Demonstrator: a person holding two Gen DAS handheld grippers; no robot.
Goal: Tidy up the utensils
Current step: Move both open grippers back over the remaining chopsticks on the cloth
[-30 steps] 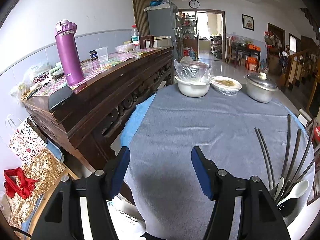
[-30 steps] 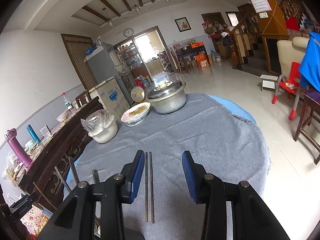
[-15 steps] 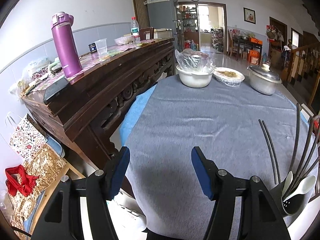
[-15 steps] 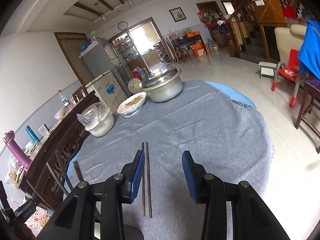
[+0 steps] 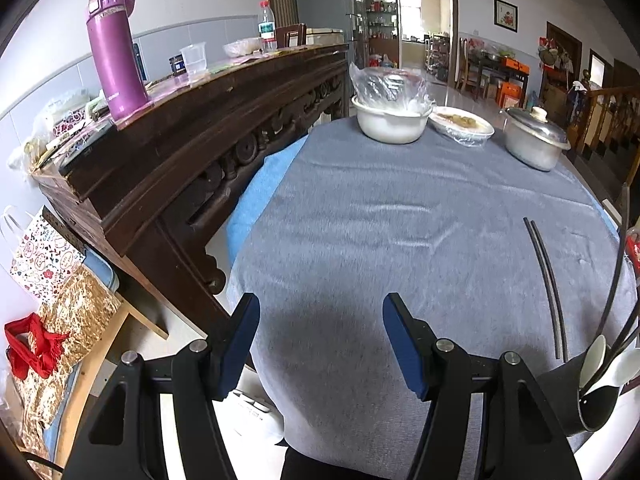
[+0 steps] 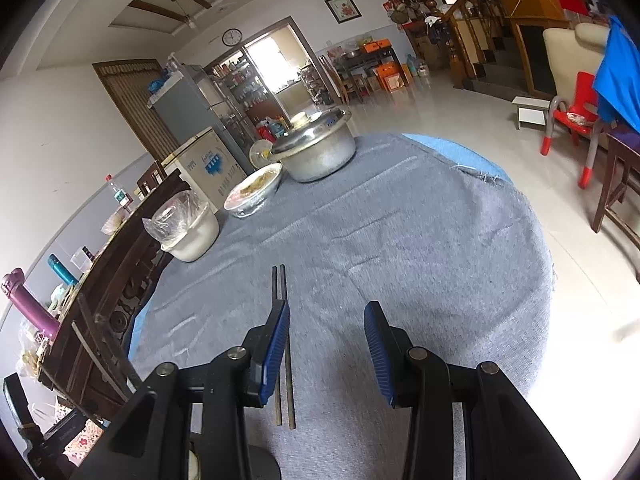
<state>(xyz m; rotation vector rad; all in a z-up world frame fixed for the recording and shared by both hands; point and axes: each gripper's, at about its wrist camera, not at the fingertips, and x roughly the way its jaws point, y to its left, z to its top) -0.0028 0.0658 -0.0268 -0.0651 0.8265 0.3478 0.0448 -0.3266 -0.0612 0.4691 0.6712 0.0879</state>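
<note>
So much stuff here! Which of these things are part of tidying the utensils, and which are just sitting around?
For the job:
- pair of chopsticks lying on the grey cloth
- black utensil holder with white spoons

Just sitting around:
- white bowl under plastic
- food dish
- lidded metal pot
- purple flask on the sideboard

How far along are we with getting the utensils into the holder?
Done: the black holder already has white spoons and dark chopsticks in it. In hand: nothing; both the left gripper and right gripper are open. Left: the chopstick pair lying on the grey cloth.
</note>
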